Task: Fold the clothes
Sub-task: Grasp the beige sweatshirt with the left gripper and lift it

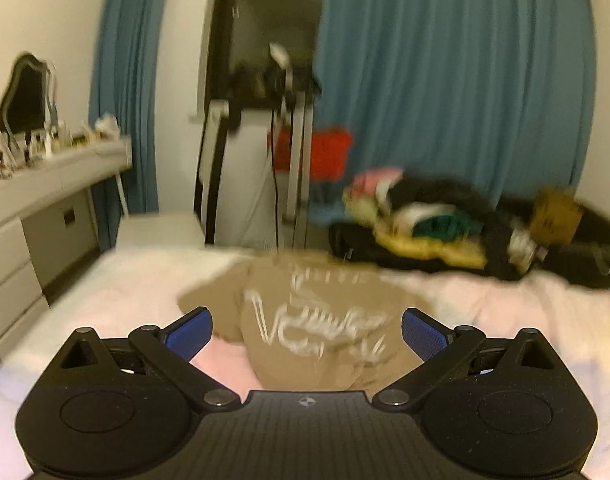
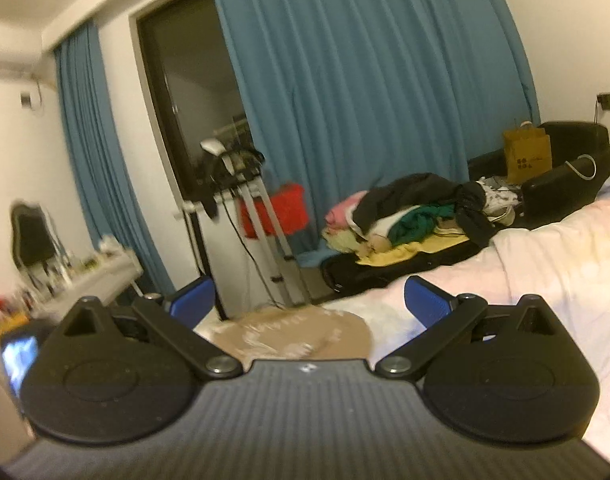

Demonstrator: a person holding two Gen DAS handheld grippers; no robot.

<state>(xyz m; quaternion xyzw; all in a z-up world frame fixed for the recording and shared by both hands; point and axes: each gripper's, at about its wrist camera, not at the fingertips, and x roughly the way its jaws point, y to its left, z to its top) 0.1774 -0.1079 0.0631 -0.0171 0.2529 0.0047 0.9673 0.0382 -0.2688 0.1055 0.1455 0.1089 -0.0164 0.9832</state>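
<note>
Left gripper point(image 1: 307, 330), blue pads spread wide and holding nothing, hovers over a tan T-shirt point(image 1: 317, 328) with white lettering, lying crumpled on the pale pink bed point(image 1: 117, 284). Right gripper point(image 2: 309, 300), likewise spread and empty, sits above the shirt's near edge. Beyond the bed, a heap of mixed clothes point(image 2: 409, 216) rests before blue curtains point(image 2: 365, 80).
</note>
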